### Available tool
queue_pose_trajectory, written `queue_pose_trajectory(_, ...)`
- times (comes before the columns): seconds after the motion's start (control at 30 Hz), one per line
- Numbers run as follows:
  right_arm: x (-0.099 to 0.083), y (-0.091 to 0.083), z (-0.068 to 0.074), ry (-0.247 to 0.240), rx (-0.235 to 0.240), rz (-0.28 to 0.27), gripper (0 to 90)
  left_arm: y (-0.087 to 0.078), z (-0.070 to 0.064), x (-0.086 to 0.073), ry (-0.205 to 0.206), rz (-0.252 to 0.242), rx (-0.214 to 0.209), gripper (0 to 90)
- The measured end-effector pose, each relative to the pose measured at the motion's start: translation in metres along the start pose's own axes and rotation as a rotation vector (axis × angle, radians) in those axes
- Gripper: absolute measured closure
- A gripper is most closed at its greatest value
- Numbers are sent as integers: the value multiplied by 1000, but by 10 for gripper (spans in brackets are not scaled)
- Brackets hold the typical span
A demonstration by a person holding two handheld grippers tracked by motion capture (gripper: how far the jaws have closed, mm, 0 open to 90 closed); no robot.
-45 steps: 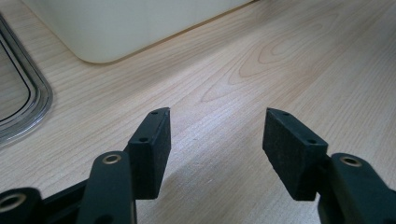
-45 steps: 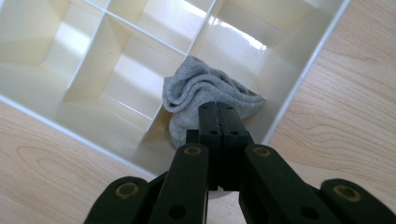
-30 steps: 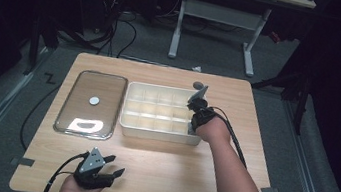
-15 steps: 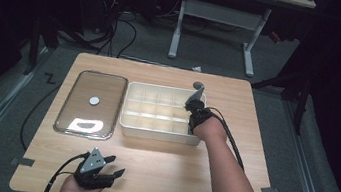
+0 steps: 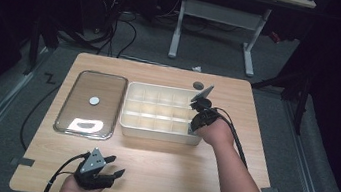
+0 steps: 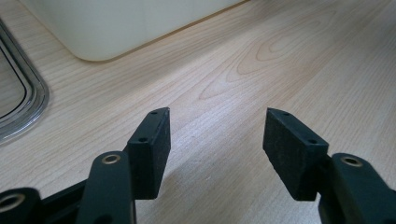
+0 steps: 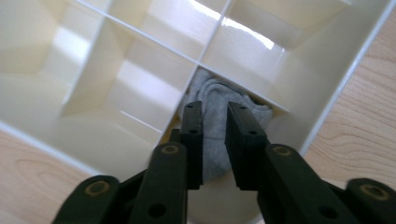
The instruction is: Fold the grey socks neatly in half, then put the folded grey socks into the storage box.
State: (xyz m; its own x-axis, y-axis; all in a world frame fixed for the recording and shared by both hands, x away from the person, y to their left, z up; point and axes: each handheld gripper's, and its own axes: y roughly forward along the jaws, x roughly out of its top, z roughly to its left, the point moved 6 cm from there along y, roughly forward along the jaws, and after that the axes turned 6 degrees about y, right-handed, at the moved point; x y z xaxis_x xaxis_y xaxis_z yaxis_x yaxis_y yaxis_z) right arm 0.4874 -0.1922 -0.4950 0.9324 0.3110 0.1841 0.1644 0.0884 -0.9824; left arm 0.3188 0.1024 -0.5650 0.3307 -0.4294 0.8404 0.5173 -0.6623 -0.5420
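Divided tray [image 5: 153,129] sits mid-table [image 5: 197,175], lid [image 5: 91,102] flat just left of it, apart. Small disc [image 5: 198,85] on the table behind the tray's right end. Rolled cloth [image 7: 212,100] lies in the tray's near right corner compartment, right gripper [image 7: 215,112] over it. Left gripper [image 5: 102,170] at the table's near edge, in front of the lid.

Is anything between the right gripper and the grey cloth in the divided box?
Nothing visible. The right gripper is down in a corner compartment of the cream plastic divided box, its fingers nearly closed around the grey folded cloth; the white dividers stand beside them.
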Motion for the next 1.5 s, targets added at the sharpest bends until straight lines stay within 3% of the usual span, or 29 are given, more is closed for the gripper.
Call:
queue_pose_trajectory(0.2, -4, -20, 5, -23, 25, -108, 668, -3, 2, 0, -3, -8, 8, 422)
queue_pose_trajectory(0.4, -10, -32, 4, -12, 45, -202, 587, -2, -1, 3, 19, -8, 1, 421)
queue_pose_trajectory(0.57, -16, -33, 0, -22, 36, -251, 561, 0, -2, 4, 25, -8, 2, 420)
queue_pose_trajectory(0.7, -23, -33, -5, -4, 57, -289, 558, 2, -1, 8, 27, -20, 4, 418)
queue_pose_trajectory(0.77, -28, -33, -6, -23, 41, -307, 556, 3, 0, 7, 28, -12, 1, 418)
queue_pose_trajectory(0.9, -36, -34, -7, -25, 51, -346, 527, 2, 0, 10, 30, -21, 13, 418)
queue_pose_trajectory(0.97, -40, -36, -7, -49, 14, -363, 522, 1, 0, 9, 34, -22, 17, 417)
queue_pose_trajectory(1.07, -48, -38, -6, -36, 56, -405, 520, -1, 3, 7, 21, -23, 18, 418)
queue_pose_trajectory(1.17, -56, -39, -4, -63, 53, -437, 509, -3, 8, 6, 11, -25, 31, 417)
queue_pose_trajectory(1.2, -59, -39, -2, -60, 72, -462, 505, -4, 9, 6, 7, -27, 33, 417)
queue_pose_trajectory(1.5, -84, -32, 13, -108, 78, -526, 436, -4, 11, 6, 0, -24, 46, 418)
